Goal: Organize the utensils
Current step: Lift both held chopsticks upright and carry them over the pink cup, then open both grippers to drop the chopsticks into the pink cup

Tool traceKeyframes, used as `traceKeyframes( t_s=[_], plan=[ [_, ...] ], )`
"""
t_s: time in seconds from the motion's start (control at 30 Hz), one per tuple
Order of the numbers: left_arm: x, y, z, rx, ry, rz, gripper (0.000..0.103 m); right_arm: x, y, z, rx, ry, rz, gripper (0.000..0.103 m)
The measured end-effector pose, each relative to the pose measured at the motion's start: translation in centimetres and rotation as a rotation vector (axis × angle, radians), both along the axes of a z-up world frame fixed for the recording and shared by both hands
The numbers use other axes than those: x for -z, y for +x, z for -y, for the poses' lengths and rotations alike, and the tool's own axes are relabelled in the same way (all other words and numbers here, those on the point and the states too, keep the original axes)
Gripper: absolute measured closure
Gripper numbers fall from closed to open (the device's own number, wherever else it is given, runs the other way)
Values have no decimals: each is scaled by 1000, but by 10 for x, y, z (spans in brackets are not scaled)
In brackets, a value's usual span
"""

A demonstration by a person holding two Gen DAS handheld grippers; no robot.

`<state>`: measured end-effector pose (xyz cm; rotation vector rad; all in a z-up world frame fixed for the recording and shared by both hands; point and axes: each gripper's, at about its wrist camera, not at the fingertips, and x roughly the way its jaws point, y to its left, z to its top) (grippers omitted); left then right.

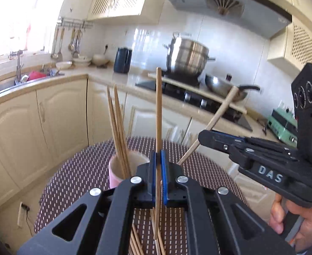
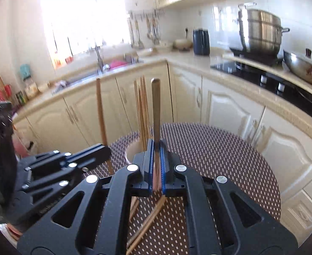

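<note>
The left gripper (image 1: 159,165) has its jaws closed on one upright chopstick (image 1: 158,110), and the right gripper (image 2: 156,159) has its jaws closed on another chopstick (image 2: 156,106), also upright. Both are held above the round bench (image 1: 75,176), just near of the pink cup (image 1: 115,170), which holds several chopsticks. More loose chopsticks (image 2: 147,223) lie on the bench under the grippers.

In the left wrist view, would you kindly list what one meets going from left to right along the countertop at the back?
Sink faucet → white bowls → dark canister → steel stockpot → wok → green appliance.
</note>
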<state>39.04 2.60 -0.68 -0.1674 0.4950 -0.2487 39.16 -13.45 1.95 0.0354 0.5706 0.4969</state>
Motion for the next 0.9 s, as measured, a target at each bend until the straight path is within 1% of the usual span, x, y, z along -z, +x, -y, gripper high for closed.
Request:
traceKeyframes(
  t_s=[0.17,0.3,0.4,0.57,0.63,0.67,0.73,0.8,0.9],
  plan=[
    [-19,12,-1,-29,-18,103,98,-26,7,0,-16,35,51,97],
    [-32,24,1,-69,-9,183,98,-41,13,1,-25,59,86,97],
    [-39,33,0,-87,-20,221,98,-49,18,1,-29,76,101,97],
    [-42,42,0,-116,-15,287,98,-51,26,-1,-32,78,116,97],
    [-39,46,-2,-110,-29,280,98,-53,27,0,-30,96,123,97],
    [-37,47,-2,-113,-24,283,98,-54,26,0,-38,101,125,97],
    [-29,49,0,-117,5,284,98,-53,25,-2,-35,88,141,97],
    [-21,51,1,-120,12,274,98,-49,27,-5,-30,73,149,97],
    [-9,56,0,-120,21,246,98,-39,32,-9,-34,60,128,97]
  ],
)
